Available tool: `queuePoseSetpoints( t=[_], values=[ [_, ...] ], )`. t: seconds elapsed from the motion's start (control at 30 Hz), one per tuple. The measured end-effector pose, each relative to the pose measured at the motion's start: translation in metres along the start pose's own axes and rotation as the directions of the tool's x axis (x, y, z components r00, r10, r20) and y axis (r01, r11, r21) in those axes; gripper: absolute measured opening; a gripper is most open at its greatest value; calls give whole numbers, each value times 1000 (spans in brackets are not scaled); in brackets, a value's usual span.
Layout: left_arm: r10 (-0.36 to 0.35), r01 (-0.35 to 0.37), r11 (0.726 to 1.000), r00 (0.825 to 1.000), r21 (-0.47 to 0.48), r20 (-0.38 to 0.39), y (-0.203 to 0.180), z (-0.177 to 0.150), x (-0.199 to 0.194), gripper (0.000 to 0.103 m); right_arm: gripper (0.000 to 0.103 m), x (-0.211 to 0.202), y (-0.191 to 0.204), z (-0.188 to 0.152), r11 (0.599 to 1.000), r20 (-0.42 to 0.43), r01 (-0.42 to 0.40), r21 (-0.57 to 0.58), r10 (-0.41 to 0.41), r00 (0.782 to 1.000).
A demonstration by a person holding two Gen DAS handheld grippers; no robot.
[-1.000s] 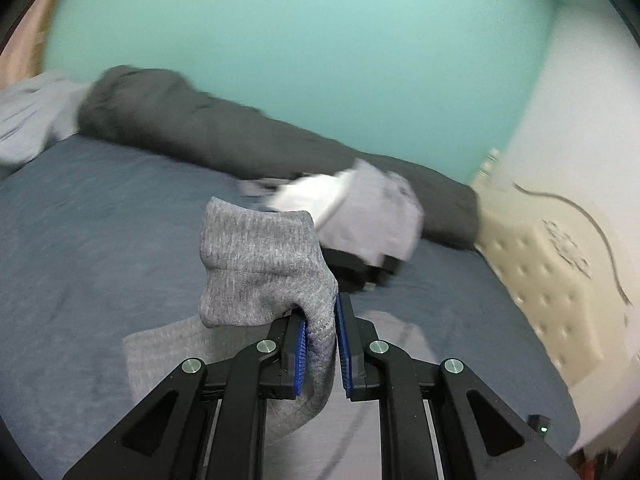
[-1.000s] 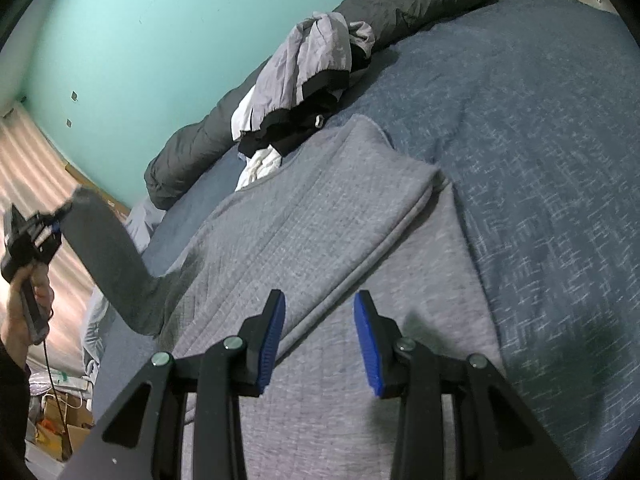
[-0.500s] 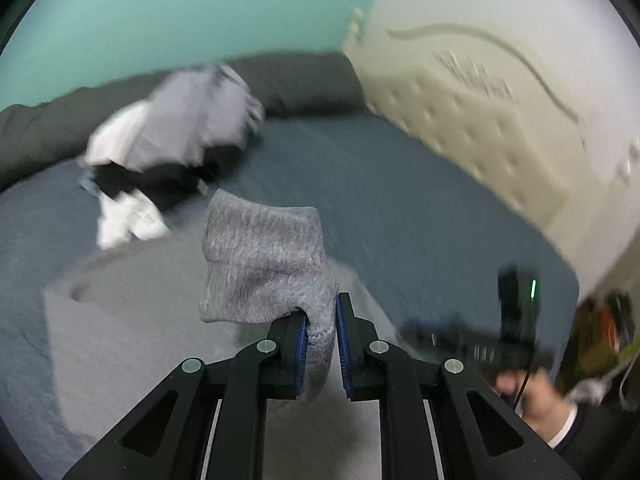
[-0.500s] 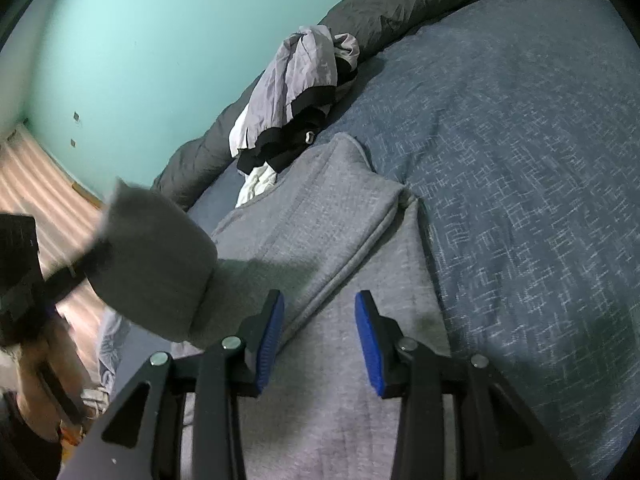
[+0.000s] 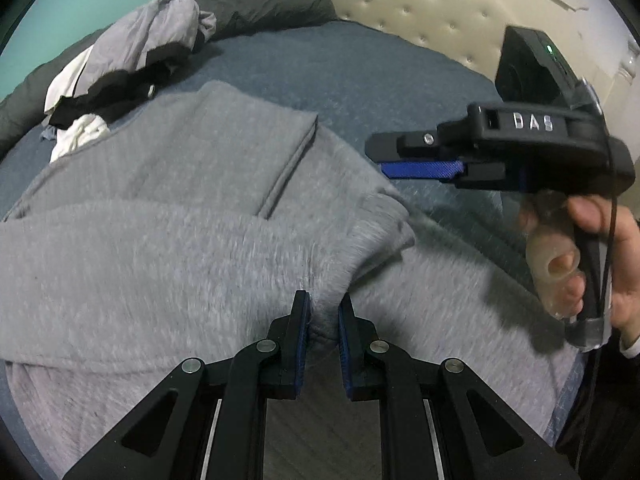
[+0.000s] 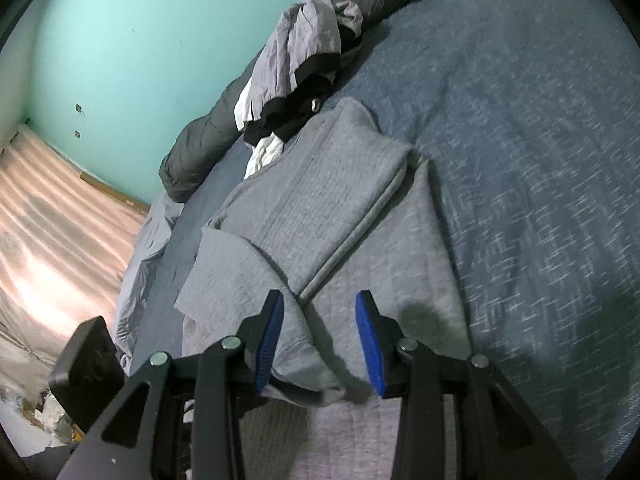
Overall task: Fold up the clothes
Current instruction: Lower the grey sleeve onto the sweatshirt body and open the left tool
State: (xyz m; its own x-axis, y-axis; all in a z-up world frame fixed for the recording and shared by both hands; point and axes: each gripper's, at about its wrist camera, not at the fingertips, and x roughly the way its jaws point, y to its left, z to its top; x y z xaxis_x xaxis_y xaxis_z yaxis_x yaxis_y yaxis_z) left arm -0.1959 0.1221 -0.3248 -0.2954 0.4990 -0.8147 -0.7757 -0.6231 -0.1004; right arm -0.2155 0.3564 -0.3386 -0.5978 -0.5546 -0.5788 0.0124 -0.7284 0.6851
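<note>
Grey sweater [image 5: 168, 184] sleeve pinched in left tongs [image 5: 323, 324] — right tongs [image 6: 320, 340] hover above, parted.

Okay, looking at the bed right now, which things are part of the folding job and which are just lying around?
Part of the job:
- grey sweater, a fold of it pinched in the left gripper
- right gripper, open above the sweater

Just lying about:
- crumpled grey, black and white clothes pile
- dark rolled duvet
- blue bedspread
- tufted headboard

A soft, matt grey knit sweater [image 5: 168, 240] lies on a flecked blue woven bedspread [image 6: 520, 120], while matt black plastic grippers carry ribbed blue pads [image 6: 370, 344] and, at one o'clock, a tufted cream headboard [image 5: 420, 12] shines faintly.
</note>
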Motion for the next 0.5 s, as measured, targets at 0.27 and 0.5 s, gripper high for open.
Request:
queuePoseSetpoints(
  t=[0.27,0.5],
  values=[
    [-30,30,1000,1000,9,-2,4,-10,-21,27,38,12,3,-8,999,-81,37,-28,-39,996],
    [-44,47,995,998,-87,39,38,-23,-58,40,38,27,22,-21,994,-159,7,-110,-24,987]
  ],
)
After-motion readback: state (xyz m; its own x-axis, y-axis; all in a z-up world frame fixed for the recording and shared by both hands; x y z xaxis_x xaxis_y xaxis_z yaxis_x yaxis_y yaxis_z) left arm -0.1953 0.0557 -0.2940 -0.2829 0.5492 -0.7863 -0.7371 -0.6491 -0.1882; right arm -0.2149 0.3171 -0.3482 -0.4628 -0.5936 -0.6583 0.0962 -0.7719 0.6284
